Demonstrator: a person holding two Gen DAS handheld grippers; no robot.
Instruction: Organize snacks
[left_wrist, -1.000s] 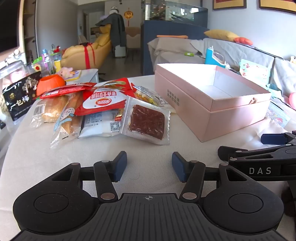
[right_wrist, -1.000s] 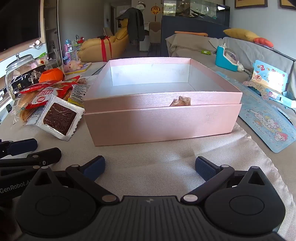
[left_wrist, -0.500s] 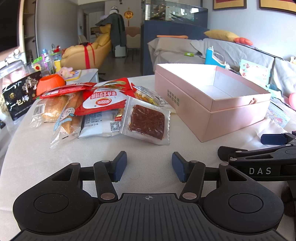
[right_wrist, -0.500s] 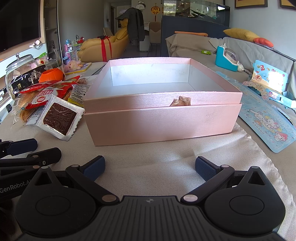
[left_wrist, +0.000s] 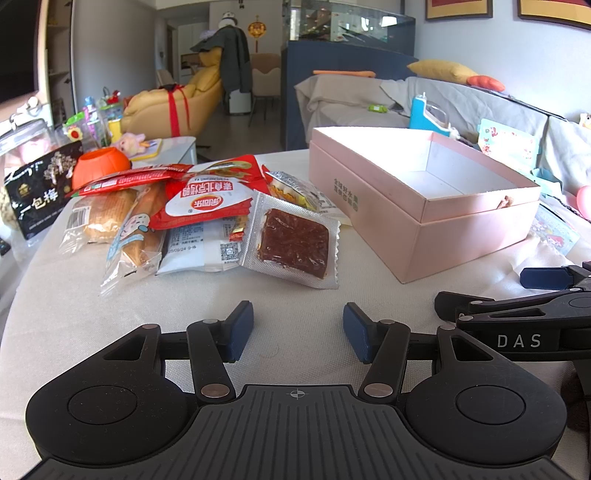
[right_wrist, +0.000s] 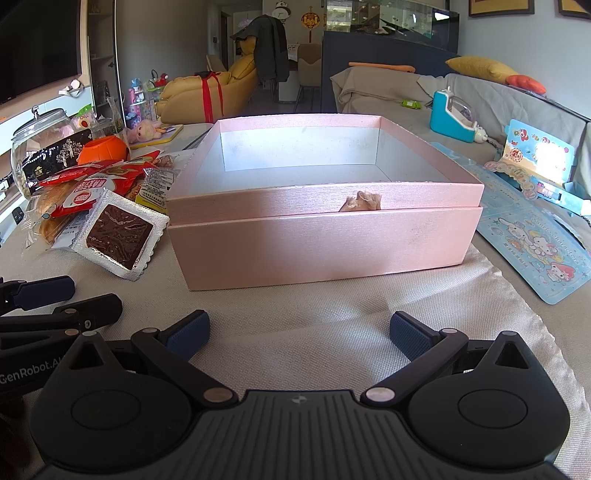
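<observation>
A pile of snack packs lies on the cloth-covered table left of an open, empty pink box (left_wrist: 424, 206), also seen in the right wrist view (right_wrist: 317, 243). Nearest is a clear pack with a dark brown square (left_wrist: 295, 243) (right_wrist: 118, 236). Behind it lie a red and white pack (left_wrist: 210, 203), a white pack (left_wrist: 199, 247) and wrapped bread rolls (left_wrist: 107, 218). My left gripper (left_wrist: 298, 334) is open and empty, low over the table just short of the brown pack. My right gripper (right_wrist: 300, 332) is open and empty in front of the box.
A black bag (left_wrist: 37, 199) and an orange cup (left_wrist: 99, 170) stand at the table's far left, with a glass jar (right_wrist: 40, 147) behind. A blue cartoon sticker sheet (right_wrist: 535, 236) lies right of the box. A sofa is behind.
</observation>
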